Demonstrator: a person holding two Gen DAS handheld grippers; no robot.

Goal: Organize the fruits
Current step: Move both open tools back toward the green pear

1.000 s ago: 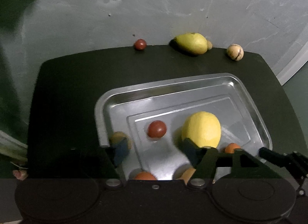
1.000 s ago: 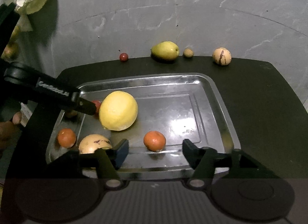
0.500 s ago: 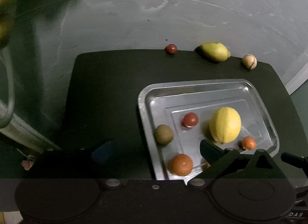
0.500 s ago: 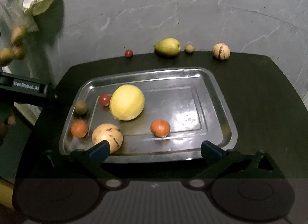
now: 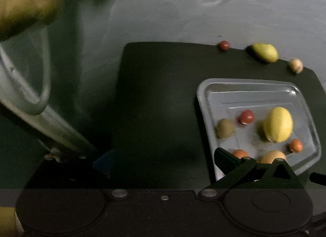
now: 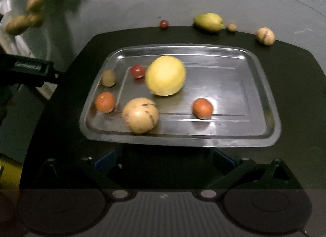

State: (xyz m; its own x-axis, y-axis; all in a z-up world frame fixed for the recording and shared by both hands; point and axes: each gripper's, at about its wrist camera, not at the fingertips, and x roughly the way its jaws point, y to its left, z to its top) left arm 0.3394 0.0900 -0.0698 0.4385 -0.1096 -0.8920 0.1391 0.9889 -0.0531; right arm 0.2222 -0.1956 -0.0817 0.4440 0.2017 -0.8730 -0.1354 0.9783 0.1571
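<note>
A silver tray (image 6: 262, 86) on the dark table holds a yellow lemon (image 6: 165, 75), a red tomato (image 6: 138, 71), a brown kiwi (image 6: 108, 78), two oranges (image 6: 105, 102) and a pale striped melon (image 6: 140, 115). My right gripper (image 6: 164, 160) is open, just in front of the tray's near rim, and holds nothing. My left gripper (image 5: 165, 161) is open and empty over bare table left of the tray (image 5: 203, 98); its right finger (image 5: 226, 159) overlaps the tray's near corner. A green pear (image 6: 208, 21) lies along the table's far edge.
Beside the pear at the far edge lie a small red fruit (image 6: 164, 24), a small brown fruit (image 6: 231, 27) and a striped pale fruit (image 6: 264, 36). A metal pipe frame (image 5: 30, 98) stands left of the table. Blurred yellowish produce (image 5: 22, 12) hangs at upper left.
Both grippers have opened wider. The left gripper has swung left, away from the tray, leaving the kiwi lying in it. The right gripper has pulled back from the tray.
</note>
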